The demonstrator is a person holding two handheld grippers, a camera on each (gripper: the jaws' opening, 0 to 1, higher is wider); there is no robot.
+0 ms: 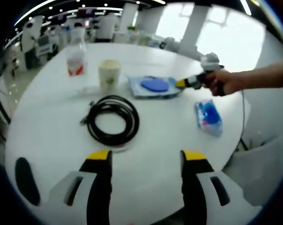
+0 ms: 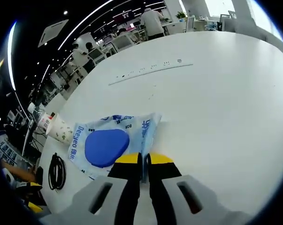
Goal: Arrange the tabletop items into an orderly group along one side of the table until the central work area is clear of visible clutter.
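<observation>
Blue packet (image 2: 114,140) edge pinched by right gripper (image 2: 144,159) fingers; left gripper (image 1: 146,157) fingers spread, empty.

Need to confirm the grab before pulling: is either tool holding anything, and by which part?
The right tool is shut on the blue packet, pinching its near edge. The left tool is open and holds nothing.

Right tongs (image 2: 142,159) pinch the blue-printed packet's (image 2: 114,140) edge on the white table (image 2: 216,93).

Bottle (image 1: 76,55) label — blurred (unreadable)
</observation>
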